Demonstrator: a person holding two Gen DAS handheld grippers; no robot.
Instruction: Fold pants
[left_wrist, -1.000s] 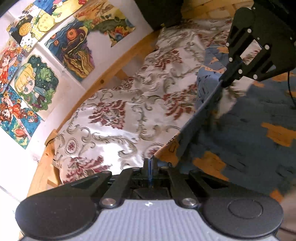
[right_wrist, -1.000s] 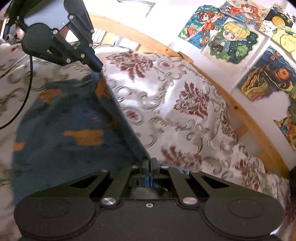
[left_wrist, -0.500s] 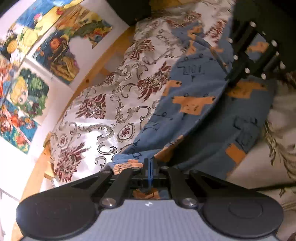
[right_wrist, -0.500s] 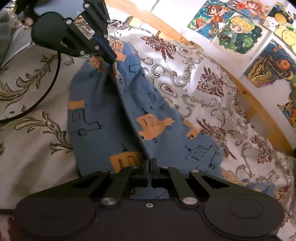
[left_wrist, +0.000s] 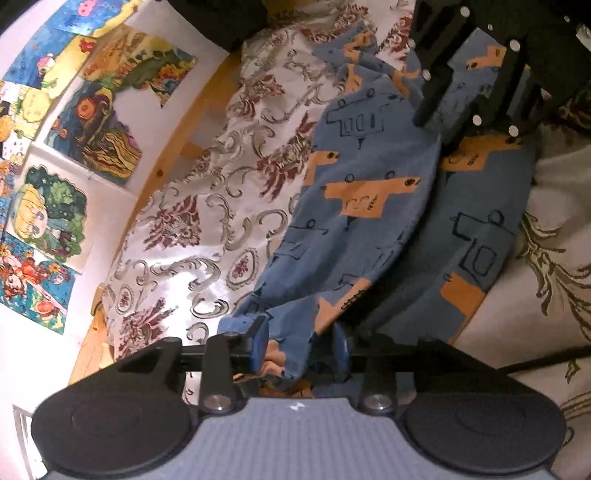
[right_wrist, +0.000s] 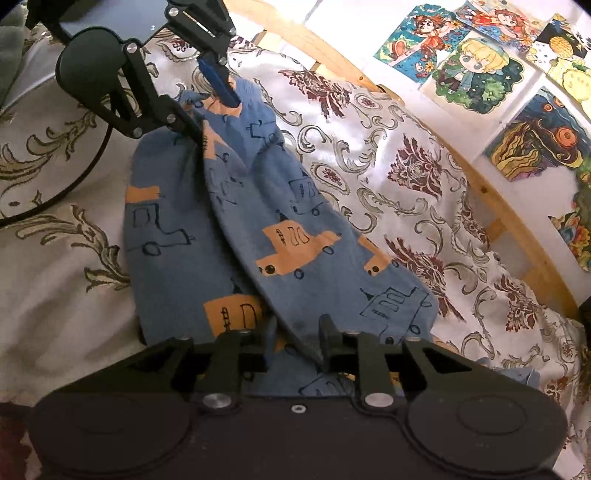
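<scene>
Cream floral-damask satin bedspread (right_wrist: 388, 155) covers the bed; wooden bed rail (right_wrist: 509, 218) and cartoon posters on the white wall (right_wrist: 476, 62) bound the far side. Blue pants with orange vehicle print (right_wrist: 295, 240) lie folded lengthwise on it, stretched between the two sets of jaws. Left gripper (left_wrist: 299, 345) jaws spread, waistband end between them. Right gripper (right_wrist: 293, 339) jaws spread over the other end. Bare bedspread beside the right jaws. No legible writing.

pants (right_wrist: 258, 236): one pair
grippers: two, left gripper (left_wrist: 299, 349) and right gripper (right_wrist: 293, 345)
bed (right_wrist: 406, 177): one
wall pictures (right_wrist: 476, 62): several
</scene>
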